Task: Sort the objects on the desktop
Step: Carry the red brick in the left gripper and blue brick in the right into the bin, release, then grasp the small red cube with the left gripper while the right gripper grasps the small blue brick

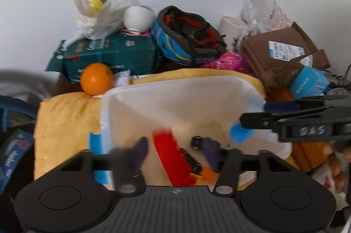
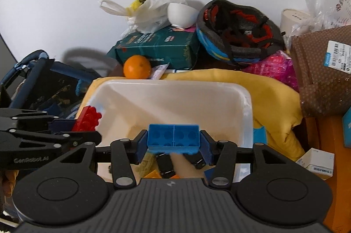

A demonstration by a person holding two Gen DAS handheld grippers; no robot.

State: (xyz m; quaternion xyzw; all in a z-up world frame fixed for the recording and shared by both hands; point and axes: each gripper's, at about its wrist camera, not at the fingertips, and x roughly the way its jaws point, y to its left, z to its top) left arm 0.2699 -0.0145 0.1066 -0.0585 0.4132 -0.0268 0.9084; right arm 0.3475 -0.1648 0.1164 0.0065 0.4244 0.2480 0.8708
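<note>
Holding a blue brick crosswise between its fingers, the right gripper is hanging over the near edge of the white bin; the pads are sitting against the brick's two short ends, so its long axis is running straight across the jaws. The left gripper is standing apart, with a red brick blurred in the gap between its fingers; it is probably free of the pads and dropping into the bin, though the smear makes that uncertain. Both hands are poised over the bin, which is lying directly below and ahead of them, so each brick is needing only a drop. Black and orange pieces are already lying on the bin's floor. Beyond the bin an orange is resting against a green box reading "Cotton". "DAS" is showing on the right gripper's body in the left view, "GenRobot.AI" on the left one's in the right view.
</note>
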